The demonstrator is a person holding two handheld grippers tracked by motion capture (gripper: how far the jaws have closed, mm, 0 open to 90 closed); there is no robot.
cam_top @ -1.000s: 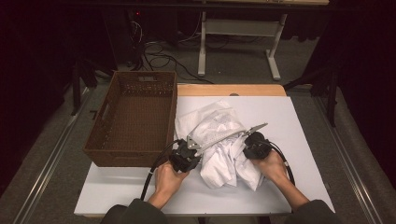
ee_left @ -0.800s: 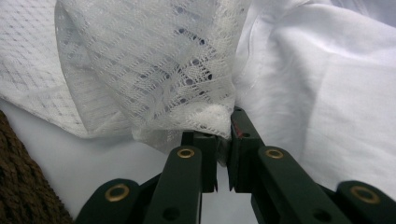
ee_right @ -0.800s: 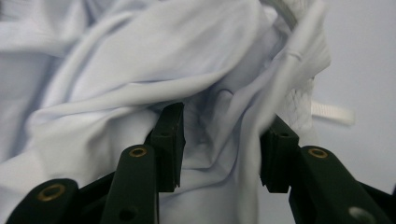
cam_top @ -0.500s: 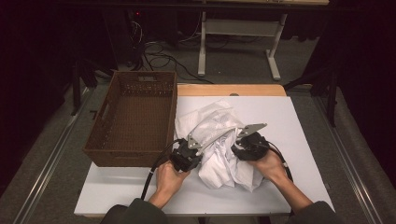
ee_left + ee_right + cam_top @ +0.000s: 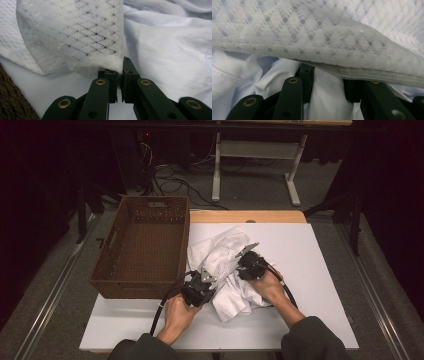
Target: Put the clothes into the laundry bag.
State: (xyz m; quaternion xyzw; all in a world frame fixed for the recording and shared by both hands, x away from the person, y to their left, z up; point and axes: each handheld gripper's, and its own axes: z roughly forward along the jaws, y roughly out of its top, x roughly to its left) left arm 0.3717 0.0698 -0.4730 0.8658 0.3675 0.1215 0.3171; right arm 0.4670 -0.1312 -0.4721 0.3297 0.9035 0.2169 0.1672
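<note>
Firmly clamped, the left gripper (image 5: 119, 75) pinches an edge of the white mesh garment (image 5: 75, 37). Opposite, the right gripper (image 5: 328, 82), jaws apart after just opening, sits under the garment's hem. Beyond, the crumpled garment lies mid-tabletop (image 5: 320, 250) beside a wicker basket (image 5: 142, 245).

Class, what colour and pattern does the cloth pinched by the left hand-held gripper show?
White mesh cloth with small diamond-set holes, clearest in the left gripper view.

The left hand-held gripper (image 5: 119, 72) pinches white mesh fabric (image 5: 75, 37), apparently by its edge.
</note>
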